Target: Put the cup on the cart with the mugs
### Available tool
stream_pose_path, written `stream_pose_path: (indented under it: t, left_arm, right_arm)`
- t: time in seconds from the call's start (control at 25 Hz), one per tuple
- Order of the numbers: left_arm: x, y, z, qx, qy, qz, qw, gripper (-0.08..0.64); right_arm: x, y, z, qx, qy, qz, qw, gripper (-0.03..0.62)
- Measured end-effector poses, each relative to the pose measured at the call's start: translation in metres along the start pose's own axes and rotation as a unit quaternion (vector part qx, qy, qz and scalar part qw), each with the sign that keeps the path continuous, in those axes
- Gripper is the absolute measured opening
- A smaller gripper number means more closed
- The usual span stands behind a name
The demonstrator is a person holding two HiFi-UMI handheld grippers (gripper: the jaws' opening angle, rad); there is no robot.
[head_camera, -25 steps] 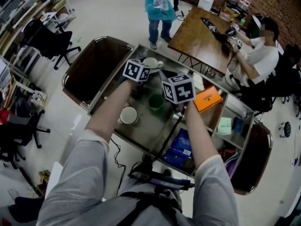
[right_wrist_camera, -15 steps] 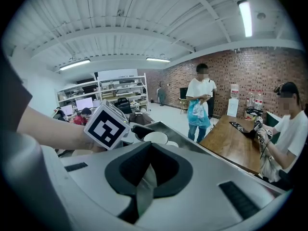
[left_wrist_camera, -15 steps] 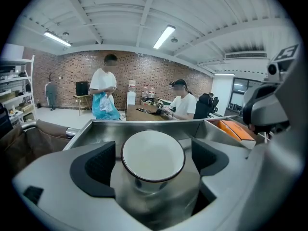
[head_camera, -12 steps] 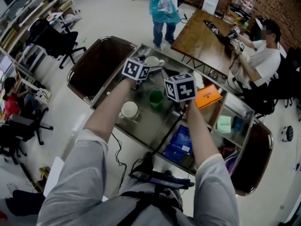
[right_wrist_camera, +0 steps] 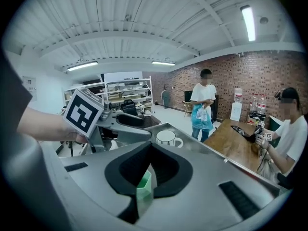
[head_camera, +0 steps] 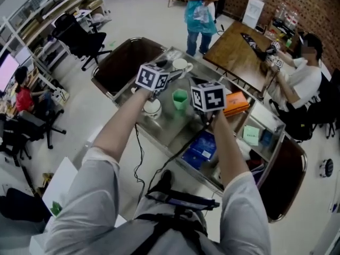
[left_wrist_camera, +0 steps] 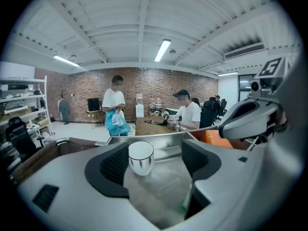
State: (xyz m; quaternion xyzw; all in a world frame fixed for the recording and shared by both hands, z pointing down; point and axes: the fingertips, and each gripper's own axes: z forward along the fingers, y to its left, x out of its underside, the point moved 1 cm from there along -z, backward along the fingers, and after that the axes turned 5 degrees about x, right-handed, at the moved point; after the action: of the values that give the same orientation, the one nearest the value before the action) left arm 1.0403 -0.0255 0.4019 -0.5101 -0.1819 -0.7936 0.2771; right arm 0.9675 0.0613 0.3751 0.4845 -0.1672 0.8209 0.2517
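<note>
A green cup is over the steel cart top, just left of my right gripper's marker cube. In the right gripper view my right gripper is shut on the green cup's wall. A white mug with a handle stands at the cart's far edge. My left gripper points at it. In the left gripper view the mug shows in the gap of the left gripper. Those jaws are closing, and neither pad touches the mug.
A second white cup stands on the cart under my left forearm. An orange box lies at the cart's right and a blue pack on the lower shelf. Beyond are a wooden table, a standing person and a seated person.
The head view has swung, so the cart sits higher and farther right in the picture. Both grippers keep their places over the cart, and the green cup stays at the right gripper.
</note>
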Motion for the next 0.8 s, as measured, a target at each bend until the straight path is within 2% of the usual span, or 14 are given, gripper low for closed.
stream_pose_path:
  t: [0.12,0.28,0.44,0.6,0.8]
  left_arm:
    - [-0.005,-0.016,-0.03,-0.035,-0.017,-0.001,0.9992,0.22]
    - [-0.007,-0.043,-0.07,-0.064,-0.032,-0.006,0.9974,0.157]
    - [-0.01,-0.07,-0.114,-0.104,-0.06,-0.012,0.9927,0.029]
    - [-0.007,-0.108,-0.162,-0.129,-0.078,-0.026,0.9883,0.002]
    - [0.022,-0.155,-0.216,-0.163,-0.078,-0.052,0.9822,0.002]
  right_arm:
    - [0.004,0.008,-0.024,-0.009,-0.008,-0.007,1.0,0.006]
    - [0.015,0.02,-0.058,-0.022,-0.015,-0.019,0.999,0.006]
    - [0.03,0.036,-0.093,-0.045,-0.02,-0.026,0.998,0.006]
    - [0.043,0.051,-0.133,-0.069,-0.024,-0.029,0.997,0.006]
    - [0.068,0.056,-0.178,-0.087,-0.037,-0.018,0.995,0.006]
